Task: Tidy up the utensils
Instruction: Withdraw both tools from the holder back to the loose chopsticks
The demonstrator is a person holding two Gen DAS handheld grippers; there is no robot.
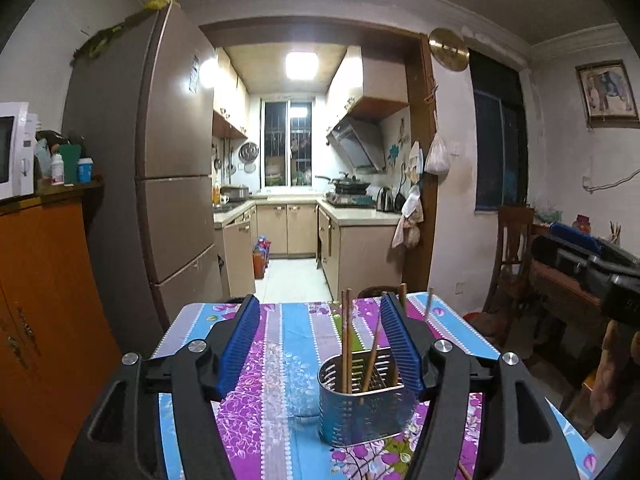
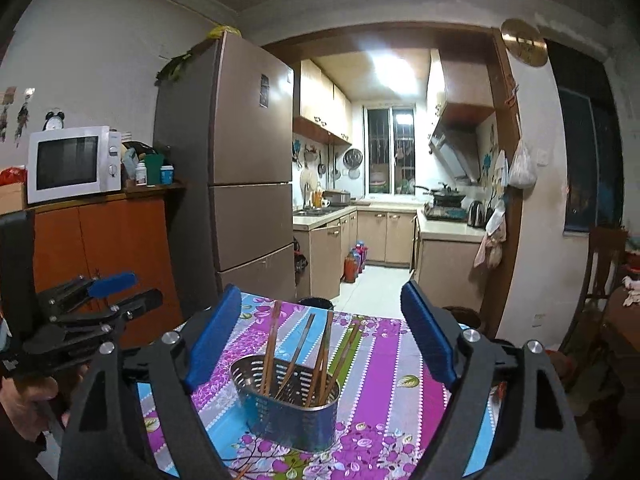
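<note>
Both the left hand-held gripper (image 1: 320, 344) and right hand-held gripper (image 2: 322, 336) hang wide open and empty above the metal holder (image 2: 290, 408), which holds chopsticks (image 2: 271, 344) on the desk (image 2: 384, 364).

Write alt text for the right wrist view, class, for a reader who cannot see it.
Open blue-padded right tongs hang empty above a perforated metal utensil holder holding wooden chopsticks, on a floral striped tablecloth. Left tongs show at left; a kitchen lies beyond.
</note>
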